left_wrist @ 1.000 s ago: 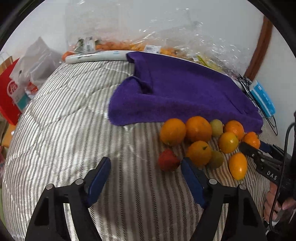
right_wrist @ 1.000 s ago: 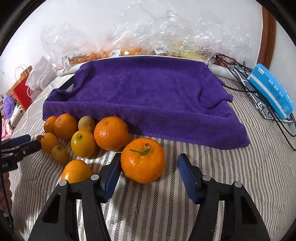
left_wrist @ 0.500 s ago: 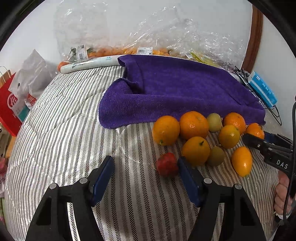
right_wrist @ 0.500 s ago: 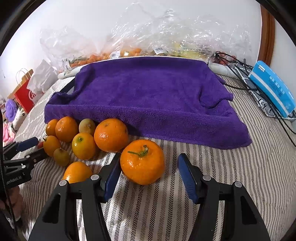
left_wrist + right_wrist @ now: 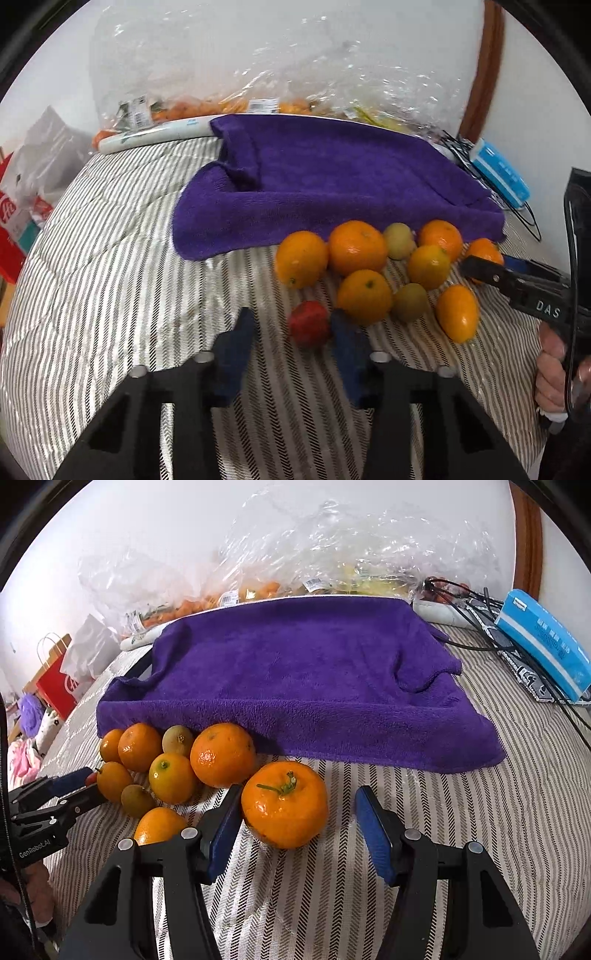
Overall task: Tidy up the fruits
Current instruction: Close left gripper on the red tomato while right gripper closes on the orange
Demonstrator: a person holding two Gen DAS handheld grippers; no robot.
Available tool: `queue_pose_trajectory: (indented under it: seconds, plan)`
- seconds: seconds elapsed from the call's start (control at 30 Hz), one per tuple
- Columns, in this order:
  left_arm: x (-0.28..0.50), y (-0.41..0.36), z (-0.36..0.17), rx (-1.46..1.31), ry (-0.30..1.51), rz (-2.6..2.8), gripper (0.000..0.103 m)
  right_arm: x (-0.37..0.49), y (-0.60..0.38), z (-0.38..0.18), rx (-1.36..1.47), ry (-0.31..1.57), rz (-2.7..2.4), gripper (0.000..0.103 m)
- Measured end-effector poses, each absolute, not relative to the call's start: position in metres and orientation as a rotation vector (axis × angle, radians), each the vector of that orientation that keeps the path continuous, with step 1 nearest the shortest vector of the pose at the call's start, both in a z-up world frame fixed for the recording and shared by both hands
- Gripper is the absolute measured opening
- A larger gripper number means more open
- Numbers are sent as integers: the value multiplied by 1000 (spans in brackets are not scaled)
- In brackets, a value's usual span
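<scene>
A: Fruits, nearest first. Right gripper (image 5: 299,823) spread wide, low over the striped bedcover (image 5: 461,849). Big stemmed orange (image 5: 285,804) sits between its blue pads, left pad (image 5: 221,834) touching or just beside the peel, right pad clear of it. Nothing clamped.

B: Left gripper (image 5: 291,334)?

A: Also parted, a moderate gap. Small red fruit (image 5: 308,328) lies between the tips, close against the right pad (image 5: 347,354); contact hard to tell, frame is blurred. Not pinched from both sides.

B: And the pile?

A: Just beyond the red fruit: a cluster of oranges (image 5: 356,247) touching one another, with two small greenish fruits (image 5: 409,302) mixed in and an oval orange one (image 5: 457,313) on the right edge of the heap. All on the bedcover, none on the cloth.

B: Behind them?

A: Purple towel (image 5: 295,672) spread flat, its front hem just behind the back row of fruit. Left corner folded up.

B: Farther still?

A: Clear plastic bags (image 5: 332,554) with more orange fruit against the white wall. Blue box (image 5: 543,642) and black cables (image 5: 476,605) far right. Red paper bag (image 5: 55,683) far left, off the bed's edge.
</scene>
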State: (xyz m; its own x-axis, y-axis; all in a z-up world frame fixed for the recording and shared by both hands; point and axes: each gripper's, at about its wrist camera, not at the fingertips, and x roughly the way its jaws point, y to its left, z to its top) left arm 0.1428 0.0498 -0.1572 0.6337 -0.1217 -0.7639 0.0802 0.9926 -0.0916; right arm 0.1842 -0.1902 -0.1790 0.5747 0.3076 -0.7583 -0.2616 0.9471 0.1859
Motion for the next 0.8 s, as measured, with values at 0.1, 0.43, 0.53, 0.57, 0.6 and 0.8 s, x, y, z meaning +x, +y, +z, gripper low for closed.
queue_pose_trajectory:
  seconds: [0.1,0.43,0.53,0.57,0.6,0.8]
  plan:
    - [142,45,-157,-38,877,-154,22,183,-190,-179,60,893,347,52]
    - [142,46,-150,-70,886,-170,22,178,-191,-176,68,871,362,43]
    - [139,48,-144,-69,876,-160,22,178,-195,-175,89,880,369,43]
    - [138,50,-142,-74,874,-158,22,178,-196,-174,94,883,369,43]
    - [138,51,-141,-80,872,-157,22,178,-198,-173,97,883,367,43]
    - [137,56,-135,-101,855,-133,22,172,-201,-162,87,850,359,43]
